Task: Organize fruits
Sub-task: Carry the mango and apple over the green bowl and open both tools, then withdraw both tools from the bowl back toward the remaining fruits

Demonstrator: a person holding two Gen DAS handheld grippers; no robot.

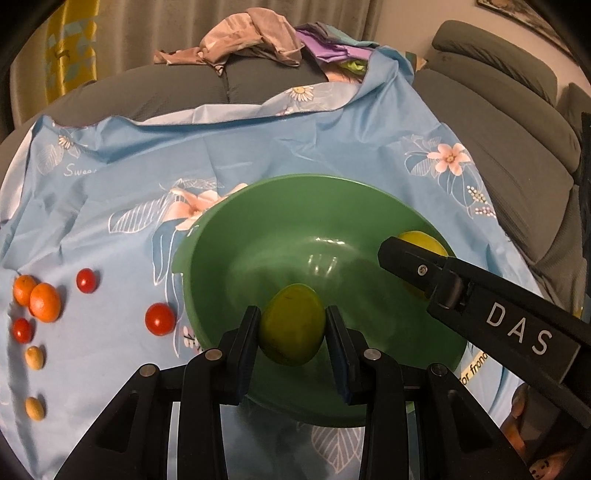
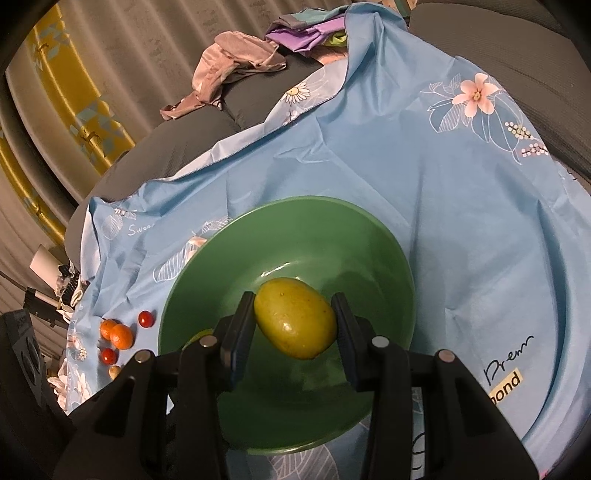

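A green bowl (image 1: 236,236) (image 2: 314,240) sits on a blue floral cloth (image 1: 258,147). My left gripper (image 1: 292,314) is shut on a green-yellow oval fruit (image 1: 291,334), held over the bowl's near side. From the right, my right gripper (image 1: 412,254) reaches into the bowl. It is shut on a second yellow-green fruit (image 1: 421,238). In the right wrist view that gripper (image 2: 293,300) clamps the fruit (image 2: 295,323) above the bowl's middle. Left of the bowl lie two oranges (image 1: 44,301), three small tomatoes (image 1: 159,318) and two tan fruits (image 1: 35,357).
The cloth covers a grey sofa (image 1: 517,158) whose cushions rise at the right. A heap of clothes (image 1: 251,33) lies at the back, in front of a curtain (image 1: 66,48). Dark clutter (image 2: 40,295) stands off the cloth's left edge.
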